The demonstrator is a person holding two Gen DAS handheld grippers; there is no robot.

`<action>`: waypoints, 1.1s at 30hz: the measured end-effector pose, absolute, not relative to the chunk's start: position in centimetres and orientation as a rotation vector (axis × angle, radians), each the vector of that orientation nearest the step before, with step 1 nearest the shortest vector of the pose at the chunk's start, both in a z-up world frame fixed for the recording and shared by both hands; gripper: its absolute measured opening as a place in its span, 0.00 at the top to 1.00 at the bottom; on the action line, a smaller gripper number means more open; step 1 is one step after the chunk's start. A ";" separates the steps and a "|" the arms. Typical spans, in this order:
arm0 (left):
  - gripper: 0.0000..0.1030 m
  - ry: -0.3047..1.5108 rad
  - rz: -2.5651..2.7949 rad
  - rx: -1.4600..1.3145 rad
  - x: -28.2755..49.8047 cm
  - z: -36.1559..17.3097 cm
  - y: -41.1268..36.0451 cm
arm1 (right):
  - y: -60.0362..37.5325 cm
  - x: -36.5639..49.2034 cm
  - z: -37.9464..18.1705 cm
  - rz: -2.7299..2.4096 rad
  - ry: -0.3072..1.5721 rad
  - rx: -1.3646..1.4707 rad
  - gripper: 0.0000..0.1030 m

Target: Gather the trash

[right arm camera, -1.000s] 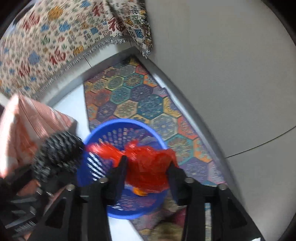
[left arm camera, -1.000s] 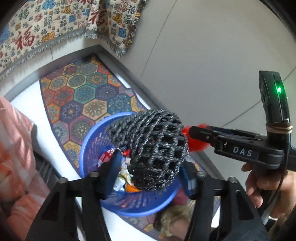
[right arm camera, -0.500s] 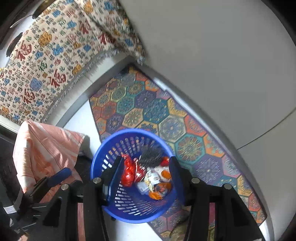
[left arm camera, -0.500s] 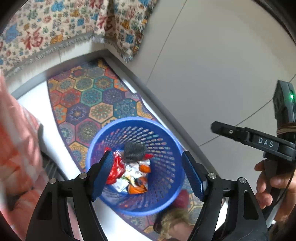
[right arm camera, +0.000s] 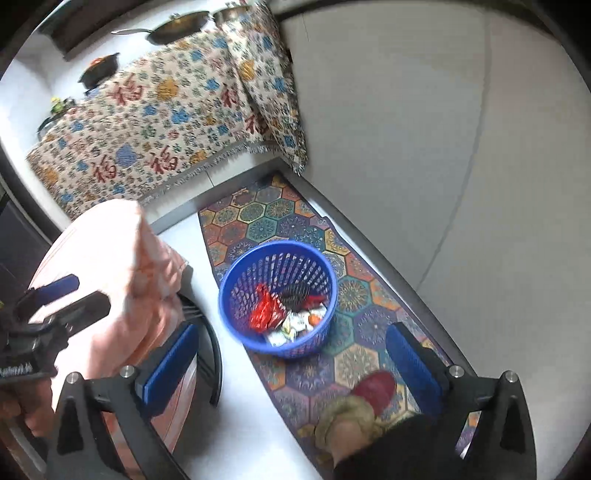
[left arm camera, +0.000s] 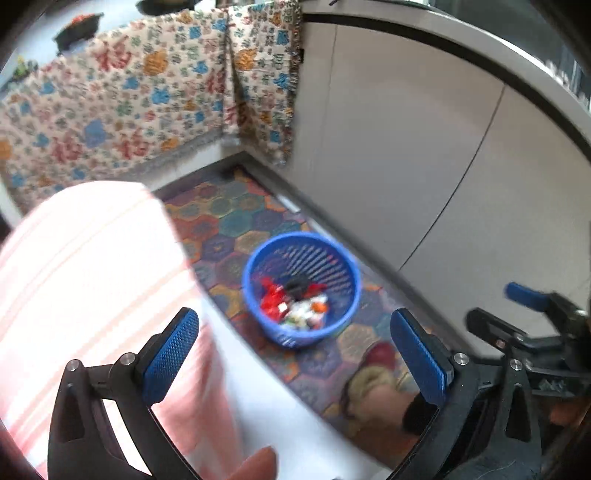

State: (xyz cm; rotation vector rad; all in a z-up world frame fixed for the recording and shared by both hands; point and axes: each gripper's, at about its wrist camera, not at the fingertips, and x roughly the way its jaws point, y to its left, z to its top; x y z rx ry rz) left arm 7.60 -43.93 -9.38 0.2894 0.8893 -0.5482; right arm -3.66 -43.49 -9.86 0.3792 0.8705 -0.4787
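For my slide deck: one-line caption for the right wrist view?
Open right gripper above a blue basket of trash on a patterned rug.

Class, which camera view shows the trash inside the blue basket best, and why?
The right wrist view: the trash in the blue basket is sharp and looks larger. The left wrist view shows the same trash, but blurred and smaller-looking.

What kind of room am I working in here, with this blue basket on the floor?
Most likely a home kitchen. A pan and a dark pot sit on a counter draped with a patterned cloth, plain cabinet fronts run alongside, and the blue basket of wrappers stands on a hexagon-patterned floor mat.
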 end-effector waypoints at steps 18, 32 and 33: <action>0.00 0.904 -0.515 0.347 3.4 -7.8 -43.7 | -36.7 -9.8 -4.5 -0.569 0.818 0.280 0.00; 0.00 0.887 -0.496 0.330 3.5 -7.5 -43.2 | -35.7 -9.1 -4.4 -0.560 0.816 0.269 0.00; 0.00 0.885 -0.496 0.329 3.5 -7.5 -43.1 | -35.7 -9.1 -4.4 -0.559 0.816 0.269 0.00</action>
